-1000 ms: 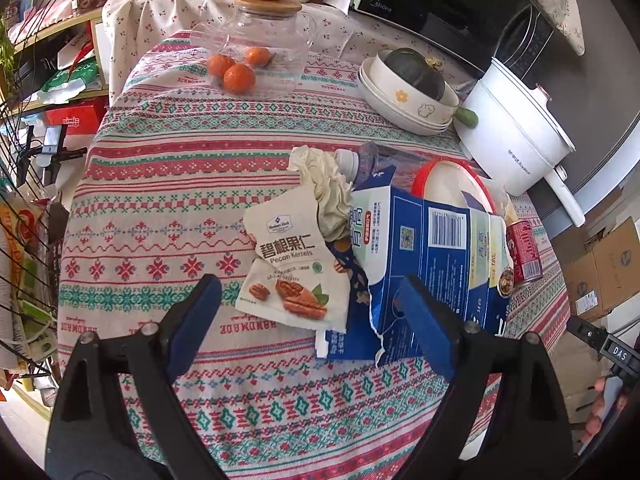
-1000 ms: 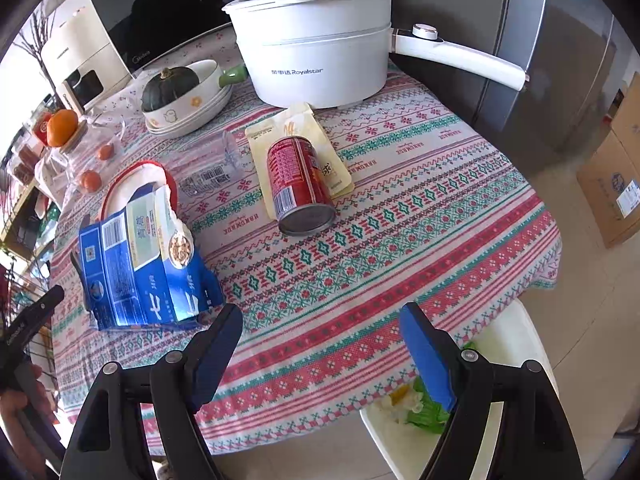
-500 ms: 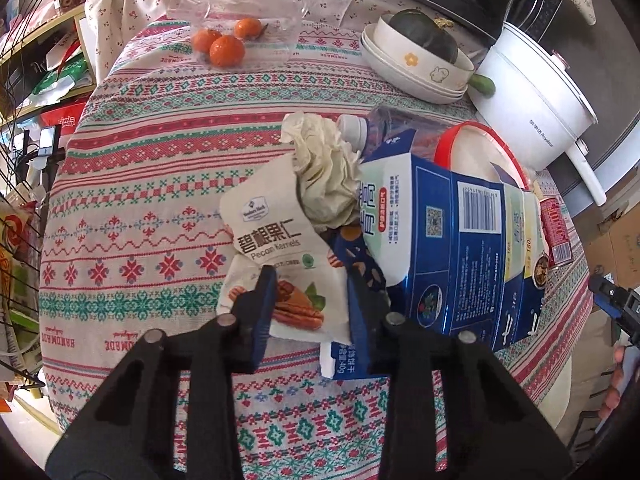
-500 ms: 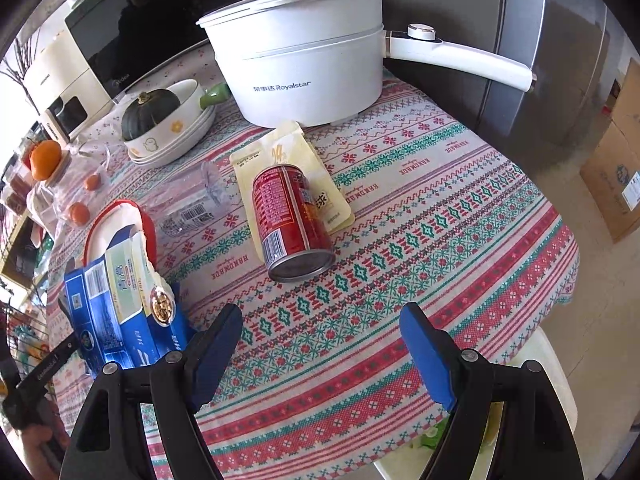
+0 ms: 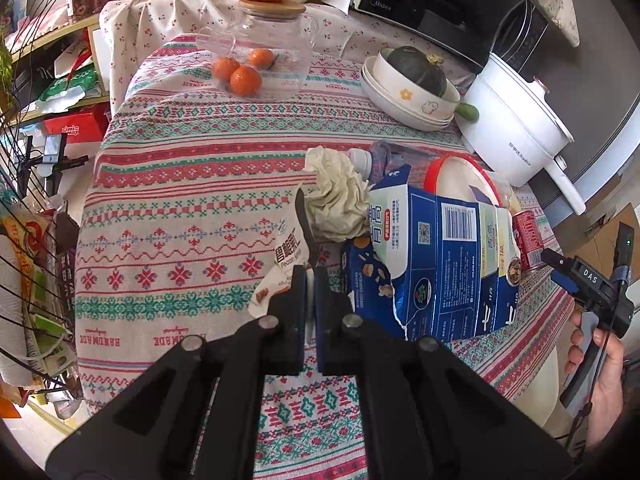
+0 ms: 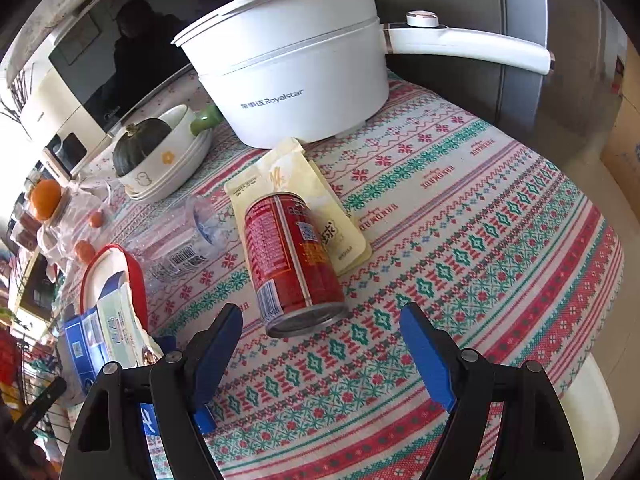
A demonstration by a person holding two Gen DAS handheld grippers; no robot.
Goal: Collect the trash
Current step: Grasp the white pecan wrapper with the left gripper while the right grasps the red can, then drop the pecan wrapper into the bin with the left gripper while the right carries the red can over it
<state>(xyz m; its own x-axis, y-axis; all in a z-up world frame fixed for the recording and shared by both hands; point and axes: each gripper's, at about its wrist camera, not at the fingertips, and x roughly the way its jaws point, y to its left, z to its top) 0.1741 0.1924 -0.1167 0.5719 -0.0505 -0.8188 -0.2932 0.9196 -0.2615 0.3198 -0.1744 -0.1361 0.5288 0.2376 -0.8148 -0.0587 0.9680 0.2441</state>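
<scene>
My left gripper [image 5: 311, 276] is shut on the white pecan snack bag [image 5: 286, 258], which is folded up between its pads just above the tablecloth. Behind it lie a crumpled tissue [image 5: 340, 204], a torn blue carton [image 5: 444, 264] and a crushed clear bottle [image 5: 384, 156]. My right gripper [image 6: 320, 344] is open, just in front of a red can [image 6: 290, 256] lying on its side on a yellow pouch [image 6: 296, 176]. The carton [image 6: 108, 340] and the bottle [image 6: 180, 240] also show at the left of the right wrist view.
A white electric pot [image 6: 288, 72] with a long handle stands at the back. Stacked bowls with a dark squash [image 5: 416, 84], a red-rimmed plate [image 5: 460, 176], a bag of oranges [image 5: 244, 72] and a microwave [image 5: 448, 4] are also there. A white bin [image 6: 592, 412] is below the table edge.
My left gripper closed on the pecan bag and lifted it, so it now stands folded. My right gripper moved closer to the red can and stayed open.
</scene>
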